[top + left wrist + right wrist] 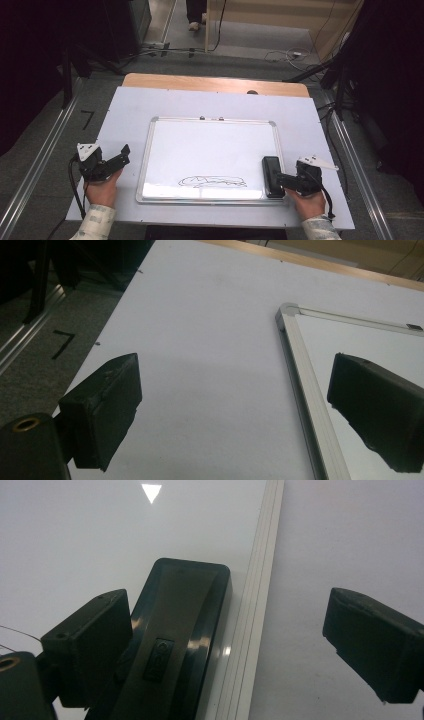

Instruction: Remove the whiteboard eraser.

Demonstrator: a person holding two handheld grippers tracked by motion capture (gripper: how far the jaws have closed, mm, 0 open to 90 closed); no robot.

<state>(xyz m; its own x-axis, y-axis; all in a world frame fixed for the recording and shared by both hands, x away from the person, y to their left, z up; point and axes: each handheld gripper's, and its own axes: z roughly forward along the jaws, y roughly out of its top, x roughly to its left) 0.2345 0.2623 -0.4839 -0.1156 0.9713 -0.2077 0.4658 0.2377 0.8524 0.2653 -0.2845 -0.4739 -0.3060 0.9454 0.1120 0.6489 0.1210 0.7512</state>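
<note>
A whiteboard [210, 150] with a silver frame lies flat in the middle of the pale surface [125, 110], and a loose black scribble [212, 181] is drawn near its bottom edge. A black eraser [272, 176] lies on the board at its lower right corner, just inside the frame, with its long side running along the right rail. In the right gripper view the eraser [182, 630] shows a glossy dark top with a small raised button, and the board's frame [255, 610] runs just beside it. The right hand-held gripper [286, 181] is low at that corner with its jaws spread wide apart: one jaw hangs over the eraser's near end on the board side, the other stands well off over the bare surface beyond the frame, so the pads do not press on the eraser. Whether the near jaw touches the eraser cannot be told. The left hand-held gripper [120, 156] sits by the board's left edge, held in the person's left hand [102, 192]. Its jaws also stand apart with nothing between them; in the left gripper view one jaw hangs over the surface [200, 340] and the other over the whiteboard [360, 340], past the frame's corner.
</note>
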